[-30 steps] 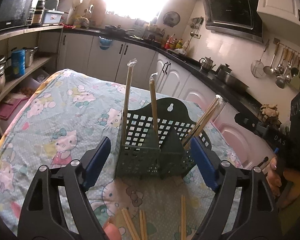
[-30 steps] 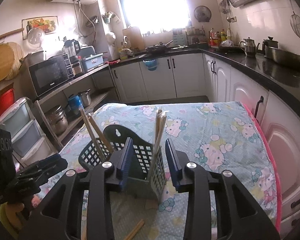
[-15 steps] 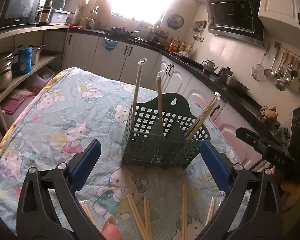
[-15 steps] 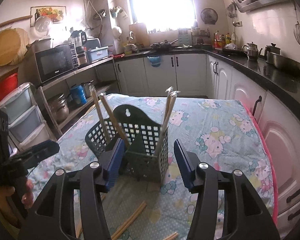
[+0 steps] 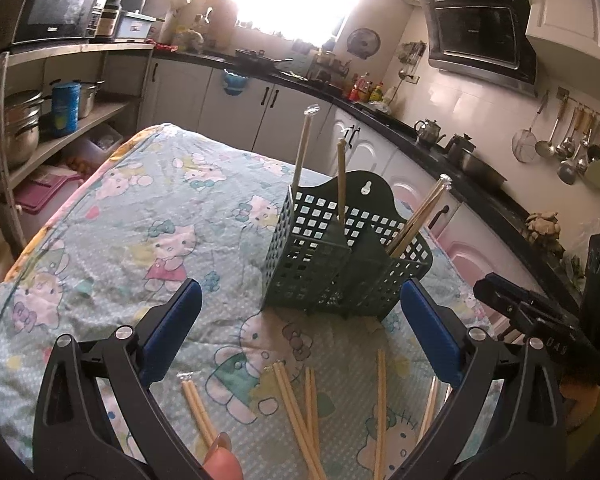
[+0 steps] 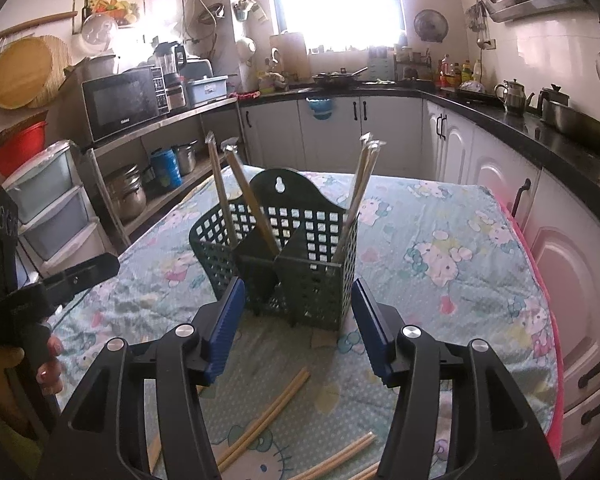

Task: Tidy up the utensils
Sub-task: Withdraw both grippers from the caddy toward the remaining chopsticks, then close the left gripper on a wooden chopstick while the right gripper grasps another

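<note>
two grippers empty nr caddy (image 5: pixel 340 264)

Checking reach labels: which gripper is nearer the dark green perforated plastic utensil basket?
Right. The right gripper has its blue pads flanking the dark green perforated plastic utensil basket's base; the left gripper sits farther back, over loose chopsticks.

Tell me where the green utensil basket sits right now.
The green utensil basket stands upright on the cartoon-print tablecloth, mid-frame in both wrist views, just beyond the open tongs, with loose chopsticks lying on the cloth in front of it.
</note>
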A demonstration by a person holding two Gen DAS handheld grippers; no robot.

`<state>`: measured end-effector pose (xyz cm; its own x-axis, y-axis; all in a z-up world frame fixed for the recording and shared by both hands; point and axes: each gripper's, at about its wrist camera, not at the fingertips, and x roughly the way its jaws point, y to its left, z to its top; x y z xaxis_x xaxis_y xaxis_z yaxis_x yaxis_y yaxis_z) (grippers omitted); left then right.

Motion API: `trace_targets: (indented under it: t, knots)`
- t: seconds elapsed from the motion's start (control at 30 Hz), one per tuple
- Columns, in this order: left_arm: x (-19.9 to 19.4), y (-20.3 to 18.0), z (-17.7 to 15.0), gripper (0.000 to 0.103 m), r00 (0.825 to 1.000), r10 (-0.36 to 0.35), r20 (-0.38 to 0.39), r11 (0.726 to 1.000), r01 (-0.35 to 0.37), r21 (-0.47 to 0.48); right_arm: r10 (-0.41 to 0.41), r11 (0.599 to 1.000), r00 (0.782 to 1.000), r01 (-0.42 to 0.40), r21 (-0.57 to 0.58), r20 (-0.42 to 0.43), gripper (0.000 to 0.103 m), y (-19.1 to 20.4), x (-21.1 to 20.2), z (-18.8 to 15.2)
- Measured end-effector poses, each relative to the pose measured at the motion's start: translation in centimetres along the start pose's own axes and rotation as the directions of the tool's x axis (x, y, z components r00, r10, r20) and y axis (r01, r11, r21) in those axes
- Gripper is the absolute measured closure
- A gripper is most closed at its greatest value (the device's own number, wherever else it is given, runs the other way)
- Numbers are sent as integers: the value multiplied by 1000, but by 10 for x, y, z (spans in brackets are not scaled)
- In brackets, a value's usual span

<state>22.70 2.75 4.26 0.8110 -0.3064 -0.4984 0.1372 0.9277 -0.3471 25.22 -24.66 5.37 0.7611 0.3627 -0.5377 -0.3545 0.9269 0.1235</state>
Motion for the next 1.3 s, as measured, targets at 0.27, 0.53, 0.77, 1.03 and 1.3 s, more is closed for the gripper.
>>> trace_targets:
  t: [0.27, 0.53, 0.77, 1.03, 1.3]
  knots:
    - [-6, 8, -10, 12, 1000, 24, -13, 1000, -24, -12, 11, 1000, 1000, -11, -4, -29, 50, 7, 3, -14]
    - [-8, 20, -22, 12, 998, 52, -34, 998, -53, -24, 18, 1000, 998, -18, -2, -61, 49, 13, 12, -28]
    - [-7, 32, -34, 12, 995, 78, -61, 996, -80, -36, 27, 999, 996, -28, -14, -91, 49, 21, 21, -39]
    - [-1, 45, -48, 12, 990, 97, -105, 993, -103, -49, 30, 999, 992, -32, -13, -126, 50, 27, 34, -49]
    - [7, 57, -65, 12, 981, 114, -160, 990, -124, -60, 21, 1000, 985, -23, -9, -174, 49, 28, 51, -60]
